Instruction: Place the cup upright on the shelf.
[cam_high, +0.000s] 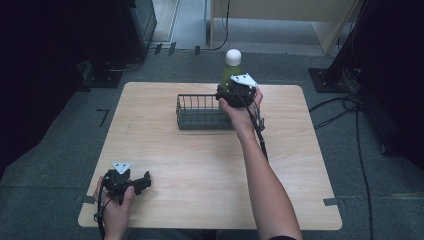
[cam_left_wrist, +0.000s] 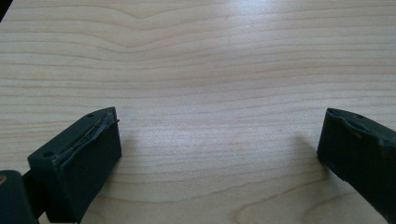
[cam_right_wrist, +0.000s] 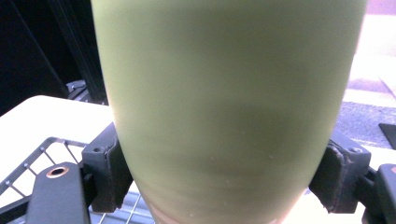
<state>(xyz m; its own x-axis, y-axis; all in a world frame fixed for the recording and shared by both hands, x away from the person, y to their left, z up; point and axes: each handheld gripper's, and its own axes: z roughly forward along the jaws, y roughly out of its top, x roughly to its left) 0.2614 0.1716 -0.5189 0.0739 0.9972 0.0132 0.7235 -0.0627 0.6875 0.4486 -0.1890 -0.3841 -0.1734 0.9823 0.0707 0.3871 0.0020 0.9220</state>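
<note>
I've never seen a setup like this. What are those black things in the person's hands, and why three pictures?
No robot here: a person holds a black two-jaw gripper in each hand. One camera looks down on the light wooden table; the other two ride on the grippers. The right gripper clamps a pale green bottle with a white cap at the right end of a dark wire basket. The left gripper rests open on the table's near left corner, holding nothing.

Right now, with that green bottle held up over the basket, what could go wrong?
The right tongs grip the green bottle low on its smooth, rounded body, so it might slip or tip. It hangs near the wire basket's right end and could catch the rim going down. The basket looks light; a bump might slide it across the table.
</note>
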